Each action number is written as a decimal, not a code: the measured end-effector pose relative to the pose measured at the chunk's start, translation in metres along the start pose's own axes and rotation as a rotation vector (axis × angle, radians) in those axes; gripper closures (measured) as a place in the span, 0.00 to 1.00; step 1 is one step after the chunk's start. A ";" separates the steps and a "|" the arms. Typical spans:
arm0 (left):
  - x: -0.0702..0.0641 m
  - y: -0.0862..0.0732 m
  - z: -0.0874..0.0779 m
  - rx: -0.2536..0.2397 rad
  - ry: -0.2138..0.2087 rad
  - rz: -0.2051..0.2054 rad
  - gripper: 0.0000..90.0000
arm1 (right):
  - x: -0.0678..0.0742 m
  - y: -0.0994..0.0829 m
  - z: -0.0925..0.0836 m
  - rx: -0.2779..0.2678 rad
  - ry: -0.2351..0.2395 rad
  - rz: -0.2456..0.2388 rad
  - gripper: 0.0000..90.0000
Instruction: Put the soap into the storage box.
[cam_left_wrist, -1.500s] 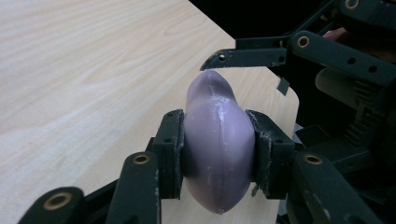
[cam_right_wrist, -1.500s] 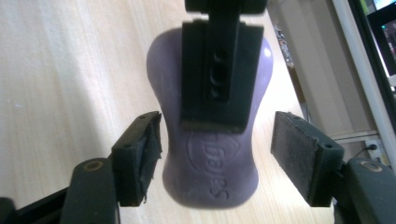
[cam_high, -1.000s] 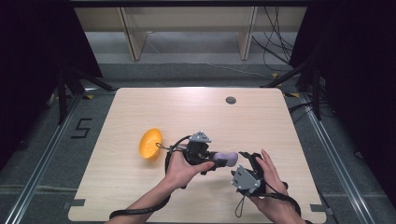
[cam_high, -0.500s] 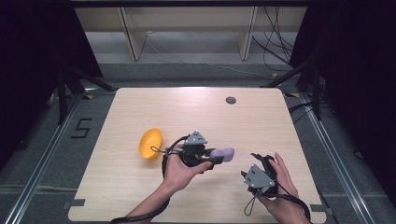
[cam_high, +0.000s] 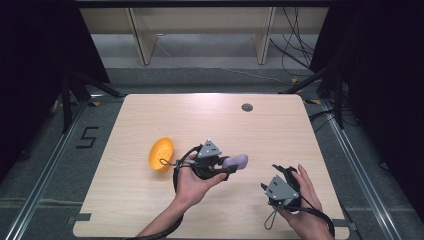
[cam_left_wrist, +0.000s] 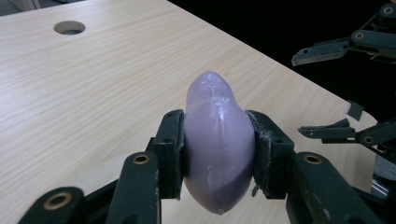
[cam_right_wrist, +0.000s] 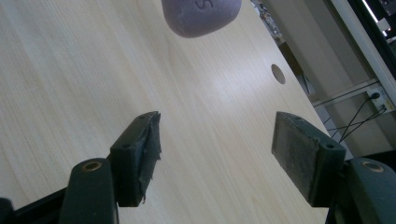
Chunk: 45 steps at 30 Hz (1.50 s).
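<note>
My left gripper (cam_high: 227, 164) is shut on a smooth purple soap-like lump (cam_high: 237, 161), held a little above the wooden table (cam_high: 280, 125). In the left gripper view both pads clamp the lump (cam_left_wrist: 217, 140) at its widest part, its narrow end pointing away. My right gripper (cam_high: 274, 176) hovers to the right of it near the front edge, open with nothing between its pads. In the right gripper view the lump (cam_right_wrist: 201, 14) hangs beyond the spread fingertips (cam_right_wrist: 140, 149). The right gripper (cam_left_wrist: 336, 88) also appears at the right of the left gripper view.
An orange bowl (cam_high: 161, 154) lies tilted on its side left of my left hand. A round cable hole (cam_high: 247, 107) sits at the table's far middle. Dark floor, rails and a shelf frame surround the table.
My right gripper has drawn off to the right, away from the purple lump. The left gripper has stayed put with the lump in its grip.
</note>
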<state>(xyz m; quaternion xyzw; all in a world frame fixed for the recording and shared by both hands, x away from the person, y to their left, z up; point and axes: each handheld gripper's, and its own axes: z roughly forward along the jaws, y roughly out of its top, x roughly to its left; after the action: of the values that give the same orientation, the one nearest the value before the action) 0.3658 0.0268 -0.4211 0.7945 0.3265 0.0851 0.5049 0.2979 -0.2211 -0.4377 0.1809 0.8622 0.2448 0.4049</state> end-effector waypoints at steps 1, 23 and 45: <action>0.000 0.000 0.000 0.000 0.000 0.000 0.65 | 0.000 0.000 0.000 0.001 0.006 0.000 0.37; 0.006 -0.011 -0.025 -0.077 0.174 0.000 0.65 | 0.002 -0.001 0.000 0.006 0.010 0.008 0.37; 0.029 -0.024 -0.050 -0.126 0.333 -0.020 0.65 | 0.002 0.000 0.001 0.004 0.012 0.001 0.37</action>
<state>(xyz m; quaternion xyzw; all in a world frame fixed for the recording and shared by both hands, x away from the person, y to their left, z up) 0.3544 0.0883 -0.4240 0.7331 0.4073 0.2308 0.4933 0.2975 -0.2199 -0.4399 0.1808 0.8651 0.2442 0.3991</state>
